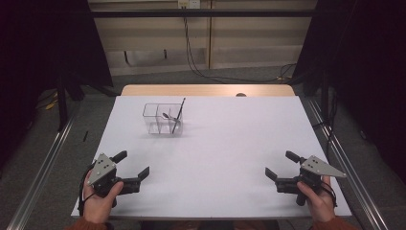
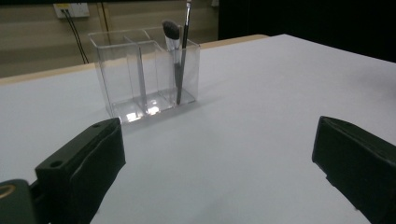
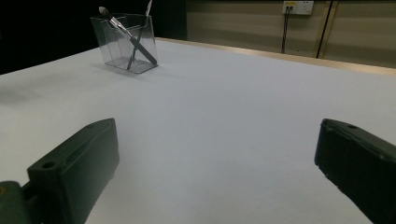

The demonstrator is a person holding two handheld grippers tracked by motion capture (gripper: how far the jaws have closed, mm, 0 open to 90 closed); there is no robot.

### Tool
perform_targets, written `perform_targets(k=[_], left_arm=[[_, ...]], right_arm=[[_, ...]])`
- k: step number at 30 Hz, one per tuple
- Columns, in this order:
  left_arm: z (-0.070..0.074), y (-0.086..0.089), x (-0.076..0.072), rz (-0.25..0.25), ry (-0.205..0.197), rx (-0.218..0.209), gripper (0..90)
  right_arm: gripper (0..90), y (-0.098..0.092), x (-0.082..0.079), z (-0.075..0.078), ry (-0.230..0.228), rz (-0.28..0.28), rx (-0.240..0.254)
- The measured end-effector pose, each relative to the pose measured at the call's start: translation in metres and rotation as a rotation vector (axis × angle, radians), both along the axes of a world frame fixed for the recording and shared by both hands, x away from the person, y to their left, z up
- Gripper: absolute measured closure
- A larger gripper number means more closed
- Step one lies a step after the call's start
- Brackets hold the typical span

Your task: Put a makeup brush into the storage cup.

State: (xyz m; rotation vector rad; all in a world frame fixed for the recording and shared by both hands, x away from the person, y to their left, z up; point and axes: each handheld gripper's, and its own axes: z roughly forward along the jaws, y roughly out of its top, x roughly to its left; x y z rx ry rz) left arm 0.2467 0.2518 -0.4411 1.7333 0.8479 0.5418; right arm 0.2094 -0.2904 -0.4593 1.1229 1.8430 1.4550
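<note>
A clear plastic organizer [image 1: 162,119] with several compartments stands on the white table [image 1: 225,143], left of centre toward the back. Two makeup brushes [image 1: 175,117] lean in its right-hand compartment. The left gripper view shows the organizer [image 2: 145,74] and the brushes [image 2: 177,51] straight ahead. From the right gripper view the organizer [image 3: 127,43] sits far off at upper left. My left gripper [image 1: 134,165] rests open near the front left corner, with nothing between its jaws. My right gripper [image 1: 282,164] is open too, near the front right corner, empty.
The white sheet covers a wooden table whose far edge [image 1: 206,90] shows bare. Metal rails [image 1: 43,163] run along both sides. Cables [image 1: 201,67] hang down the back wall to the floor.
</note>
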Motion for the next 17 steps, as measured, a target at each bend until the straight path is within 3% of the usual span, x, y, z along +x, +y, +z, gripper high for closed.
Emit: perform_targets(k=[17], left_arm=[[-0.0005,0.0058,0.0011,0.028,0.018,-0.013,2.9]], right_arm=[[0.0,0.0003,0.0011,-0.0004,0.003,0.008,-0.002]])
